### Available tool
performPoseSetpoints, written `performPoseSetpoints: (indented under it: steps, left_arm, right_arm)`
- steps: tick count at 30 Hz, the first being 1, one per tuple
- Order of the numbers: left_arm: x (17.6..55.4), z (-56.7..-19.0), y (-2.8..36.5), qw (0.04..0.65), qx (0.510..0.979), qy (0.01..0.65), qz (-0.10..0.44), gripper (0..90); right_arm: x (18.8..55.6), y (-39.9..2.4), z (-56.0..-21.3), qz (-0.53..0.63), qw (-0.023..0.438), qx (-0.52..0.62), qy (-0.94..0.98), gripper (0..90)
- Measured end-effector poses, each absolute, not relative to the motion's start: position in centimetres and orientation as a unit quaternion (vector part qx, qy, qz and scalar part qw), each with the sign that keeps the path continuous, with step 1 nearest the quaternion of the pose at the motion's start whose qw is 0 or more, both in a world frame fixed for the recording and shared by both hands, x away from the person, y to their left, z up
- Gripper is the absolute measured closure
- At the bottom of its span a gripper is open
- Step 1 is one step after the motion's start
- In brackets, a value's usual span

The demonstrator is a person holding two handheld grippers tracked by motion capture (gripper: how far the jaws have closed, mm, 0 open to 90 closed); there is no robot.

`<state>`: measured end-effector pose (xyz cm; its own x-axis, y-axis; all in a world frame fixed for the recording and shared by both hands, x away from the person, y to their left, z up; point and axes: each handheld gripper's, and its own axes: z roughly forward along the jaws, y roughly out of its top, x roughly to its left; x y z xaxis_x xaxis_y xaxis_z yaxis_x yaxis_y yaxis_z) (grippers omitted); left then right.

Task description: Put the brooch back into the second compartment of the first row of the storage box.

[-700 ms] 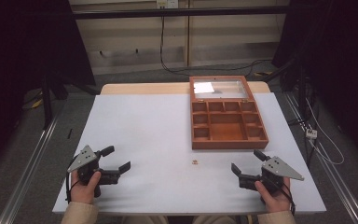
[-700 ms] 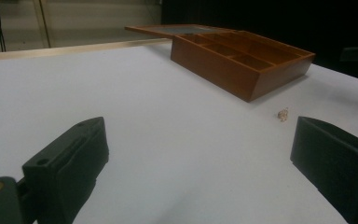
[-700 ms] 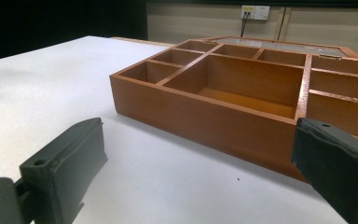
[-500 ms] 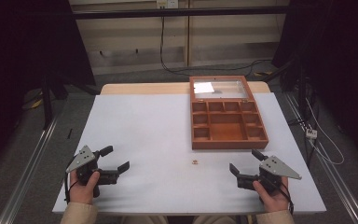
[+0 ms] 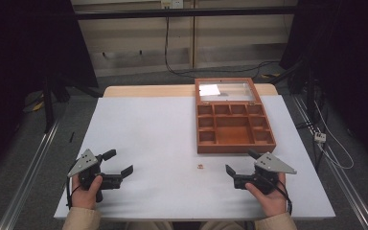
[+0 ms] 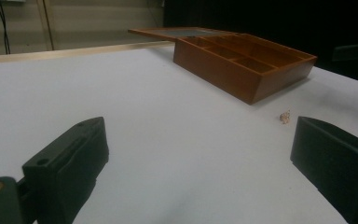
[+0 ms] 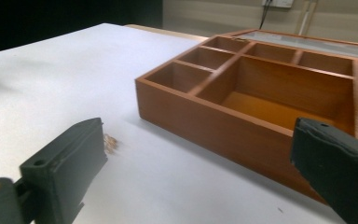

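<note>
A brown wooden box (image 5: pixel 235 129) with several compartments lies open at the table's right, its glass lid (image 5: pixel 226 91) folded back; it also appears as the box (image 6: pixel 242 65) and box (image 7: pixel 261 107). A tiny tan object (image 5: pixel 200 166) lies on the white table just in front of the box, seen too as the object (image 6: pixel 285 117) and object (image 7: pixel 110 143). My left gripper (image 5: pixel 120 163) rests near the front left corner, open and holding nothing. My right gripper (image 5: pixel 239 162) sits at the front right, open, just right of the tiny object.
The white table (image 5: pixel 148 134) has a wooden strip along its far edge. Metal rails (image 5: pixel 28 177) run beside the table on the floor, and cables (image 5: pixel 326 139) trail at the right. Dark curtains stand at both sides.
Both hands have drifted slightly toward the table's front edge. The jaws of both grippers stay open.
</note>
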<state>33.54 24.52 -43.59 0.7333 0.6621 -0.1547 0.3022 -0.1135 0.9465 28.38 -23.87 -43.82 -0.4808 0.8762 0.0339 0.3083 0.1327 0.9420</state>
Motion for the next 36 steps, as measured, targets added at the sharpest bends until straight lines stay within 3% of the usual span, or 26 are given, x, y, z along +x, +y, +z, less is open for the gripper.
performPoseSetpoints:
  steps: [12, 25, 26, 27, 28, 36]
  left_arm:
    - [33.6, -43.6, 24.5, 0.579, 0.729, 0.331, 0.154, 3.8]
    - [33.6, -43.7, 24.4, 0.579, 0.730, 0.332, 0.151, 3.9]
    - [33.6, -43.7, 24.4, 0.578, 0.730, 0.332, 0.150, 3.9]
    - [33.6, -43.7, 24.4, 0.578, 0.730, 0.331, 0.150, 3.9]
    - [33.6, -43.7, 24.4, 0.579, 0.730, 0.331, 0.150, 3.9]
    - [33.6, -43.7, 24.4, 0.577, 0.731, 0.332, 0.149, 3.9]
  right_arm:
    - [30.6, -19.6, -44.1, 0.494, 0.225, 0.402, 0.738, 9.3]
    - [32.2, -16.9, -45.1, 0.466, 0.159, 0.380, 0.783, 42.6]
    - [32.4, -16.7, -45.3, 0.460, 0.149, 0.375, 0.791, 50.1]
    - [32.4, -16.7, -45.3, 0.460, 0.149, 0.375, 0.791, 50.1]
    - [32.6, -16.5, -45.5, 0.451, 0.145, 0.377, 0.796, 55.7]
    - [33.3, -16.1, -45.8, 0.425, 0.140, 0.376, 0.811, 66.3]
